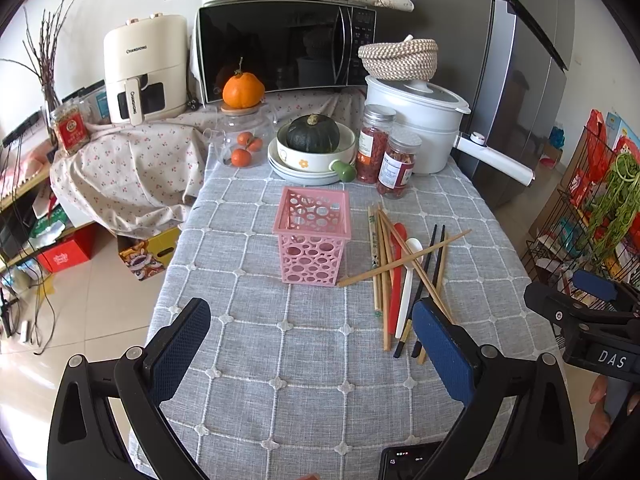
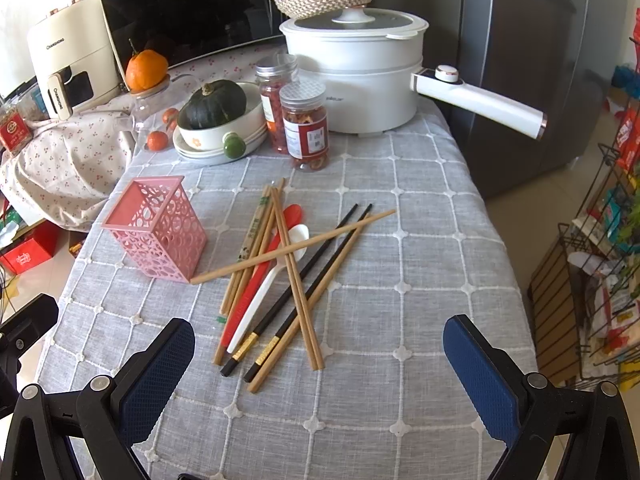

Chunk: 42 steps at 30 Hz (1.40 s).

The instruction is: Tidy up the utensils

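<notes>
**Utensils still loose beside the empty holder**

No utensil is held yet; the task is judged to be at its very start. The left gripper (image 1: 310, 344) is held with its fingers wide apart above the near part of the table (image 1: 280, 400), and nothing is between them. The right gripper (image 2: 320, 360) is likewise spread wide and empty, poised just short of the near ends of the pile.

The pink holder (image 1: 313, 236) stands upright on the grey checked cloth near the middle of the table, its open top seen empty. Just to its right the utensils are heaped loosely: wooden chopsticks (image 2: 256, 236), a black pair of chopsticks (image 2: 308, 276), a red spoon (image 2: 256, 280) and a white spoon (image 2: 268, 284). Most of them are laid with their long axes running away from the person, handle ends nearest the right gripper and the spoon bowls pointing toward the jars at the back. One wooden chopstick (image 2: 292, 246) is laid crosswise over the rest, one tip almost touching the holder's base.

The next move is likely to call for the right gripper to be lowered onto a near end, probably the topmost crossing stick first, closed across its narrow width, and the piece then turned upright for dropping into the holder.
</notes>
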Tool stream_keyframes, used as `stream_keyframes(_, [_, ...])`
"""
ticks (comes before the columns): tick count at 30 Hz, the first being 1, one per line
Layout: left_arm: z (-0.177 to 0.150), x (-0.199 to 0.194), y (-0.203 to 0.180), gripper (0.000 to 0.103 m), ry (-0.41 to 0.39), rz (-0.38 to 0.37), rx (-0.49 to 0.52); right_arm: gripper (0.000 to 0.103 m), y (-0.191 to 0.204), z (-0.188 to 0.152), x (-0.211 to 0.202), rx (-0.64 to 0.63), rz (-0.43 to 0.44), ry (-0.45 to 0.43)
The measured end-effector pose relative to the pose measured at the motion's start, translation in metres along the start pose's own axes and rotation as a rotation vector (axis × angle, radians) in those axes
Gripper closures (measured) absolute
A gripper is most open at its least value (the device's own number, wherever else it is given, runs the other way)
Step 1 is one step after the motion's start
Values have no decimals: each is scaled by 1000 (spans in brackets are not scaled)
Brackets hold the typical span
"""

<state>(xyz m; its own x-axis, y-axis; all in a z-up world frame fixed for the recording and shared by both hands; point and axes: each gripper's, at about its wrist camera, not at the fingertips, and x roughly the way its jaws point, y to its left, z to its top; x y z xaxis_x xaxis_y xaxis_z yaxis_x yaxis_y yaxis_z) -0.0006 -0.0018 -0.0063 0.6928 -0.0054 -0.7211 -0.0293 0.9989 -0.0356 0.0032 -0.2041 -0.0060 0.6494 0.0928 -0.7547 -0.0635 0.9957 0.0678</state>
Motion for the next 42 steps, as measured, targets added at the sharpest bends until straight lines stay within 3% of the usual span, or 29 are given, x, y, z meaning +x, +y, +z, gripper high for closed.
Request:
stream_keyframes(24, [2, -2, -1, 1, -13, 2, 7, 1, 0, -2, 2, 4, -2, 0])
stream_keyframes(33, [6, 5, -3, 1, -19, -6, 20, 1, -17, 6, 4, 41, 1, 12])
stream_keyframes(40, [31, 35, -10, 2, 122, -105, 33, 1, -48, 18, 18, 115, 58, 37])
stream_keyframes(42, [42, 49, -21, 9, 182, -167, 55, 3, -57, 22, 25, 132, 72, 49])
